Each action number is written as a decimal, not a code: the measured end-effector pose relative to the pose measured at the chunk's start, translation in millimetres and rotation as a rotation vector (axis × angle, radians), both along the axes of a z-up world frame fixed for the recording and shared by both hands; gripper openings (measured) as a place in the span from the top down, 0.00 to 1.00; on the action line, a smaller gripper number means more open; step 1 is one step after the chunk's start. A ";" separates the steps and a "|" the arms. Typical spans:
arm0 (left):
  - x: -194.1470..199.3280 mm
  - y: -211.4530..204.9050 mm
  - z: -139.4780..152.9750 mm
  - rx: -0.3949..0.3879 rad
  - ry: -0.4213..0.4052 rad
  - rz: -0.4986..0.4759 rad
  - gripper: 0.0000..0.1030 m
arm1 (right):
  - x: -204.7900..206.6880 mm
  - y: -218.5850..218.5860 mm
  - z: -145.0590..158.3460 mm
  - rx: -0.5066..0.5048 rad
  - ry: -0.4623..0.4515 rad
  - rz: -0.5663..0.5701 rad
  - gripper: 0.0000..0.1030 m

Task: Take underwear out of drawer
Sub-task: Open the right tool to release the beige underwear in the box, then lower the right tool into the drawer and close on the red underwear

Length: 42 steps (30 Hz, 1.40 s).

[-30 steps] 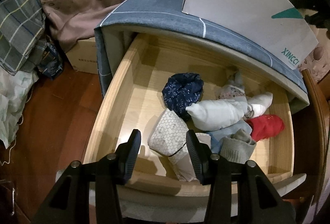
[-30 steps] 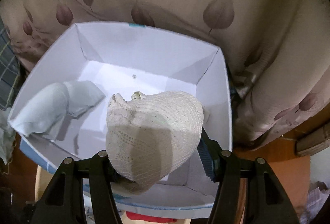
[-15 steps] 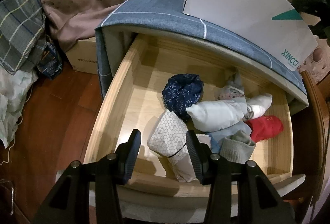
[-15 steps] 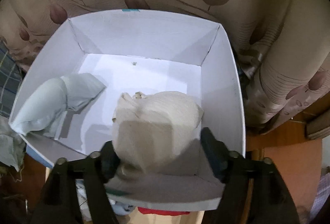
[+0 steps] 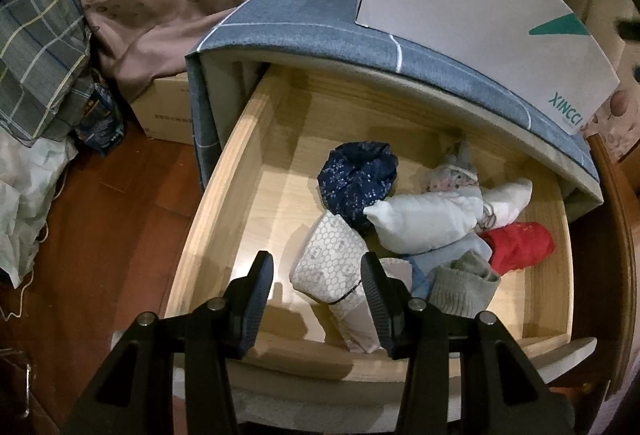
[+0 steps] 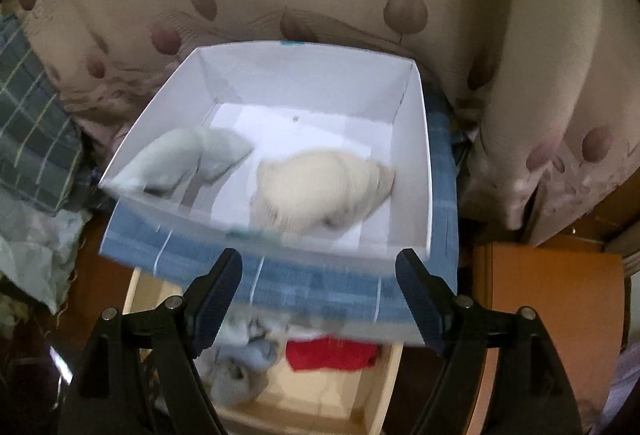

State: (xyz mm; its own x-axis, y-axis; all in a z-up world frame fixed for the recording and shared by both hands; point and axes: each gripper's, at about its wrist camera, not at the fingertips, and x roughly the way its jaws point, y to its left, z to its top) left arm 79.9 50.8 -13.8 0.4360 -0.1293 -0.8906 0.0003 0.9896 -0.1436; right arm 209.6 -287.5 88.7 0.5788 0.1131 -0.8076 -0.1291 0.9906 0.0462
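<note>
Two pieces lie in the white box (image 6: 416, 155) ahead of the right claw (image 6: 320, 275), which gapes wide and empty; the cream piece (image 6: 320, 191) looks just dropped. Next pick falls to the left claw (image 5: 318, 275), half-open, empty, above the honeycomb-print roll (image 5: 328, 263) in the drawer (image 5: 224, 195)

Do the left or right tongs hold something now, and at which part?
Nothing is held. Left tongs hang open above the drawer; right tongs are open.
</note>
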 end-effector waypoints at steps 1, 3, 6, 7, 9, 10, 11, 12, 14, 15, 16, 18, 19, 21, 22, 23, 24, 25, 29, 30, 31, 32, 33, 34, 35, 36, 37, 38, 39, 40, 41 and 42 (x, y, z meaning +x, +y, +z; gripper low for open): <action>0.1 -0.4 -0.4 0.003 0.005 -0.003 0.55 | -11.3 -1.7 -2.6 0.006 0.011 0.007 0.26; 0.8 -1.2 -1.4 0.007 0.011 -0.008 0.55 | -30.0 -4.8 -13.0 0.019 0.039 0.021 0.26; 1.7 -2.0 -2.5 0.009 0.020 -0.012 0.55 | -48.7 -7.4 -34.7 0.028 0.090 0.033 0.26; 1.8 -2.1 -3.0 0.013 0.023 -0.011 0.55 | -55.3 -8.5 -45.0 0.035 0.114 0.036 0.26; 1.7 -2.5 -3.5 0.013 0.024 -0.013 0.55 | -63.1 -10.5 -66.9 0.045 0.163 0.040 0.26; 1.6 -2.3 -3.6 0.014 0.024 -0.013 0.55 | -65.3 -12.3 -78.5 0.048 0.186 0.041 0.26; 1.3 -2.0 -3.9 0.016 0.025 -0.012 0.55 | -65.2 -13.3 -86.8 0.050 0.202 0.041 0.26; 1.2 -1.9 -4.1 0.017 0.025 -0.013 0.55 | -65.8 -13.4 -97.0 0.052 0.220 0.045 0.26; 1.2 -1.8 -4.6 0.016 0.028 -0.015 0.55 | -62.3 -12.1 -118.5 0.050 0.257 0.074 0.26; 1.1 -1.2 -4.6 0.016 0.029 -0.013 0.55 | -59.3 -11.0 -127.7 0.039 0.271 0.092 0.26; 1.2 -0.8 -4.7 0.014 0.031 -0.014 0.55 | -55.9 -9.7 -137.2 0.030 0.279 0.117 0.26; 1.7 -0.6 -5.0 0.009 0.034 -0.014 0.55 | -48.2 -9.1 -150.8 0.023 0.303 0.148 0.25; 2.2 -0.7 -5.1 0.010 0.035 -0.014 0.55 | -43.4 -9.1 -157.3 0.017 0.317 0.166 0.25; 2.4 -0.6 -5.2 0.008 0.034 -0.016 0.55 | -35.6 -5.4 -166.8 -0.021 0.330 0.200 0.25; 2.8 -0.4 -6.0 0.007 0.037 -0.018 0.55 | -31.6 -3.4 -172.3 -0.045 0.336 0.224 0.25; 3.0 -0.3 -6.6 0.006 0.040 -0.020 0.55 | -29.3 -1.4 -176.6 -0.068 0.336 0.241 0.25; 3.4 -0.2 -7.2 0.006 0.043 -0.021 0.55 | -26.9 0.7 -180.5 -0.089 0.335 0.258 0.25; 3.7 -0.1 -7.8 0.004 0.045 -0.022 0.55 | -23.5 4.2 -185.7 -0.113 0.337 0.282 0.25; 4.8 -1.1 -8.7 0.007 0.050 -0.021 0.55 | -15.9 16.1 -199.0 -0.157 0.353 0.355 0.25; 4.8 -1.6 -8.7 0.007 0.051 -0.023 0.55 | -14.3 19.2 -203.0 -0.171 0.353 0.370 0.25; 5.0 -1.4 -8.9 0.008 0.053 -0.021 0.55 | -12.9 24.2 -208.8 -0.196 0.353 0.397 0.25; 5.0 -1.0 -9.1 0.009 0.054 -0.019 0.55 | -12.3 26.3 -211.7 -0.208 0.355 0.411 0.25; 4.9 -0.5 -9.3 0.007 0.055 -0.017 0.55 | -12.5 29.0 -216.2 -0.221 0.356 0.433 0.25; 4.8 -0.1 -9.6 0.004 0.058 -0.016 0.55 | -11.5 33.1 -221.1 -0.243 0.356 0.456 0.25; 4.6 0.3 -9.8 0.004 0.059 -0.015 0.55 | -10.0 37.1 -225.4 -0.266 0.356 0.480 0.25; 4.6 0.3 -9.9 0.005 0.060 -0.015 0.55 | -10.1 41.7 -230.8 -0.300 0.359 0.513 0.25; 4.5 0.0 -10.0 0.006 0.060 -0.016 0.55 | -9.9 44.8 -234.7 -0.318 0.366 0.533 0.25; 4.5 -0.2 -10.0 0.009 0.061 -0.017 0.55 | -10.1 47.7 -239.4 -0.342 0.376 0.556 0.25; 4.7 -0.5 -10.1 0.010 0.062 -0.018 0.55 | -10.4 49.6 -242.2 -0.362 0.375 0.569 0.25; 5.1 -0.7 -10.3 0.009 0.063 -0.019 0.55 | -10.6 51.7 -245.9 -0.387 0.375 0.588 0.25; 5.2 -0.6 -10.4 0.009 0.065 -0.019 0.55 | -10.7 52.5 -249.0 -0.401 0.377 0.601 0.25; 5.4 -0.5 -10.2 0.009 0.065 -0.019 0.55 | -10.6 53.6 -252.2 -0.412 0.378 0.610 0.25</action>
